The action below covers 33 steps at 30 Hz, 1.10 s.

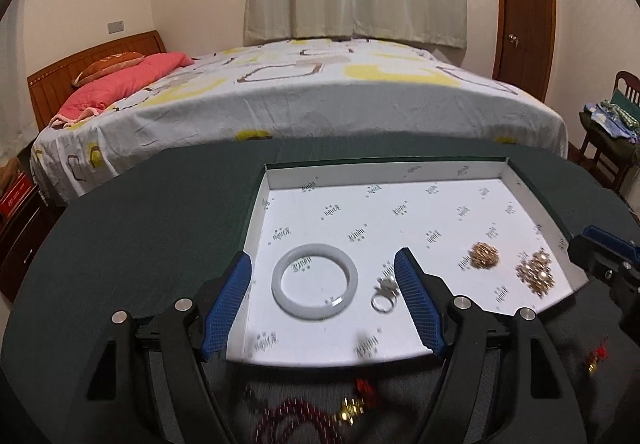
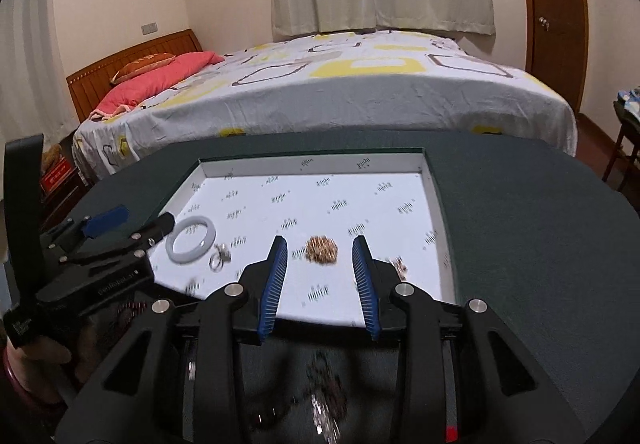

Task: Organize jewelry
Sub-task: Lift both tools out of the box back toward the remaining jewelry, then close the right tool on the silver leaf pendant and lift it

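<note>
Here's the shallow white tray [image 1: 520,180] on the dark green table [image 1: 140,212], and inside it lie one white bangle [image 1: 315,281], one silver ring [image 1: 383,300] just beside it, and two gold clusters [image 1: 484,255] [image 1: 535,271] toward the right wall. The left gripper [image 1: 326,298] hangs over the tray's near edge, jaws wide apart, empty, bracketing bangle and ring. The right gripper [image 2: 320,280] is spread too, holding nothing, one gold cluster showing between its fingers. Blurred beads [image 1: 296,416] lie outside, nearest the cameras.
</note>
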{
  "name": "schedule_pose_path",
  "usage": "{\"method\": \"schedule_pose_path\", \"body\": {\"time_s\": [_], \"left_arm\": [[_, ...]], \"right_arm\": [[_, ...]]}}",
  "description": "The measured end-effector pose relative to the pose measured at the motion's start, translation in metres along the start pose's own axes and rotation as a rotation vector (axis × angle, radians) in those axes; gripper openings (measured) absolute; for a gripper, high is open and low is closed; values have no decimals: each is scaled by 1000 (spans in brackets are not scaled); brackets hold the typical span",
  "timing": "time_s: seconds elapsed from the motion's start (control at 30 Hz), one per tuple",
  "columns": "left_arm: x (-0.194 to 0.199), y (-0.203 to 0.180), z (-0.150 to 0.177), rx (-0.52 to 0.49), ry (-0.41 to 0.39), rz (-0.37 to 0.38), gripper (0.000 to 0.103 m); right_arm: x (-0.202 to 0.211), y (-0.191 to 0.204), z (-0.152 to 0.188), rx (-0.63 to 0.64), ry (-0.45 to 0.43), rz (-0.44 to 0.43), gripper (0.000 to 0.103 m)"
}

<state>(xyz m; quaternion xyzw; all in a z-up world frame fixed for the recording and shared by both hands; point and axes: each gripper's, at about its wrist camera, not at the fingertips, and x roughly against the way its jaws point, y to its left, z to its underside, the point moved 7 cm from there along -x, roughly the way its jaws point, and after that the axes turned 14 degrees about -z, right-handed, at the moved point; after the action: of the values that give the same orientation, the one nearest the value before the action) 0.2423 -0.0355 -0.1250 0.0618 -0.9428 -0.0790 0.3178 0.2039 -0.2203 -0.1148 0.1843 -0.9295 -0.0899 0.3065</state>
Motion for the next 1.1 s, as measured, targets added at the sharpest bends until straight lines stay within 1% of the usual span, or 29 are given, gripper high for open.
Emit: {"method": "schedule_pose_path", "body": {"time_s": [0.17,0.33,0.4,0.43,0.47,0.53,0.63,0.7,0.83,1.0,1.03,1.07,1.1], "left_arm": [[20,3,16,-1,-16,-8,72],[34,9,36,31,-8,-11,72],[38,11,45,48,-3,-13,72],[41,12,51,57,1,-15,72],[42,12,55,62,7,-17,72],[43,12,67,60,31,-23,72],[44,9,82,45,64,-26,72],[45,9,87,36,75,-25,72],[49,12,88,36,63,-32,72],[47,11,91,33,80,-24,72],[47,11,92,30,82,-23,72],[46,10,92,28,85,-22,72],[46,9,93,26,90,-19,72]], "right_arm": [[21,5,26,24,12,19,33],[33,10,55,40,36,23,32],[33,11,69,36,57,15,31],[33,11,75,30,67,9,27],[31,11,80,27,80,7,26],[27,10,90,14,105,-1,25],[27,9,90,8,107,-7,24],[22,8,93,3,137,-8,24],[17,6,97,-13,170,1,24],[9,3,104,-29,224,11,24],[8,3,105,-31,231,13,22],[8,2,106,-29,230,18,18],[8,2,106,-22,234,23,16]]}}
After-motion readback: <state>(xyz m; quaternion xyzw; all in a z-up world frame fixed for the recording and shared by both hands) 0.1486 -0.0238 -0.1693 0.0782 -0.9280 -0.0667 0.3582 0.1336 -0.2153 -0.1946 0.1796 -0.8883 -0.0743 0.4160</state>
